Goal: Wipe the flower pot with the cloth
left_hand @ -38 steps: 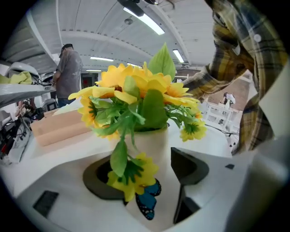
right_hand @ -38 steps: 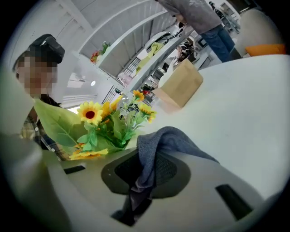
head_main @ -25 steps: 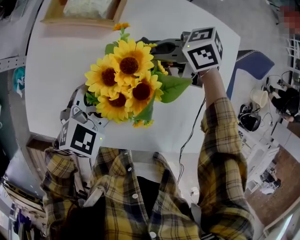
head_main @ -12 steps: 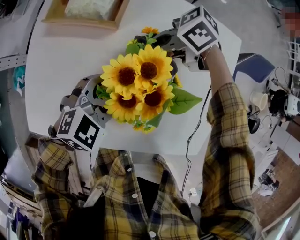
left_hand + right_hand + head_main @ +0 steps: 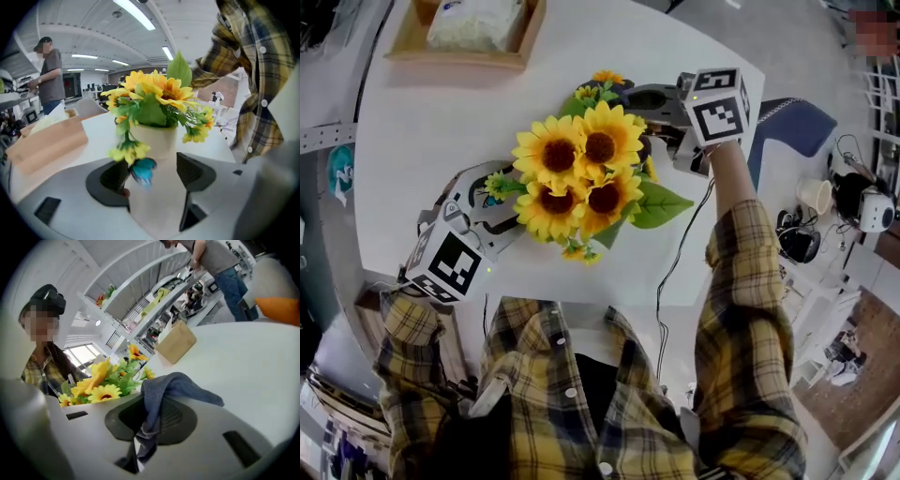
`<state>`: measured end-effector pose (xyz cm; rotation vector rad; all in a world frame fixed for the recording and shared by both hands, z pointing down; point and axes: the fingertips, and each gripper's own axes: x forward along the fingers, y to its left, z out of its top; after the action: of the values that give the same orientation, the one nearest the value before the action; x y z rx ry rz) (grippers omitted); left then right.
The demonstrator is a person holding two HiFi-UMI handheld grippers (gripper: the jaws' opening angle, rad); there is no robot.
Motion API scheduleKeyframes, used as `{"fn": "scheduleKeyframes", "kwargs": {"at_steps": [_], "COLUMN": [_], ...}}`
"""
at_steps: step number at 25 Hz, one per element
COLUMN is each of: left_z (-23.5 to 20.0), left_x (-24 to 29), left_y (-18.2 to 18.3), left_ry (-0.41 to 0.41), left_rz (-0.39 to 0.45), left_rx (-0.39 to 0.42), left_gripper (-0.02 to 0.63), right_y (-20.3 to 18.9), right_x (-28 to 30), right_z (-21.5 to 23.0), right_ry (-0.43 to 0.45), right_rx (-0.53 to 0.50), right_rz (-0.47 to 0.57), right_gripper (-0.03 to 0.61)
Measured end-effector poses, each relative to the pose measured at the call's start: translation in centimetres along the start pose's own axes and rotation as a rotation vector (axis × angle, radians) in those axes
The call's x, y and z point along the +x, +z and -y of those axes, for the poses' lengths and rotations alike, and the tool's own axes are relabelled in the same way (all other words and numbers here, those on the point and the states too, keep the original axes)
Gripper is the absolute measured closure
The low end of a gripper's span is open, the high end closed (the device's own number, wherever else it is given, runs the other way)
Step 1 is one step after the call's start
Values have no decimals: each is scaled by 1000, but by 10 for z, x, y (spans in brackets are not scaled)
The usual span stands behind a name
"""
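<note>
The right claw is pressed together on the cloth. It has swung from the near side round behind the flowers, so the wipe looks under way. The left claw clamps the pot upright on the table.

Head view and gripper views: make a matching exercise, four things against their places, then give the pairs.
1 flower pot
2 cloth
3 wooden tray
4 sunflowers

A clamped in the right gripper
B at the table's far edge
C gripped by the left gripper
D standing in the flower pot

Pairs: 1-C, 2-A, 3-B, 4-D
</note>
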<state>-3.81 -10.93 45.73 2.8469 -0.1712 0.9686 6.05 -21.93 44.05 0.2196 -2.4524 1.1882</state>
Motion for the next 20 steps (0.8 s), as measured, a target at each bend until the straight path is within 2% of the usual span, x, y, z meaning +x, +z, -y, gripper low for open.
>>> {"fn": "scheduleKeyframes", "kwargs": {"at_steps": [2,5,7,10,14,17,20], "left_z": [1,8,18,30,45,60,70], "left_x": [-17,-42,-57,-78,-105,-125,-143], "left_y": [2,17,33,66,117,150,179], "left_ry": [41,66,85,126,159,175,234], "left_rz": [43,200,288,396,527,592,641], "left_rx": [-111,-336,-416,-432,-408,-383,-354], "left_gripper": [282,282,284,326,395,422,504], "right_y": [2,4,2,0,1,0,-4], "right_x": [-25,-58,-78,-108,-139,-151,-160], "right_z": [-6,-25,-45,-81,-142,-188,-228], "right_ry": [-64,-158,-224,-329,-451,-526,-588], "right_rx": [-9,-42,-74,-120,-200,-241,-265], "right_rz": [107,248,323,439,570,647,693], "right_gripper": [543,543,543,543,543,543,543]}}
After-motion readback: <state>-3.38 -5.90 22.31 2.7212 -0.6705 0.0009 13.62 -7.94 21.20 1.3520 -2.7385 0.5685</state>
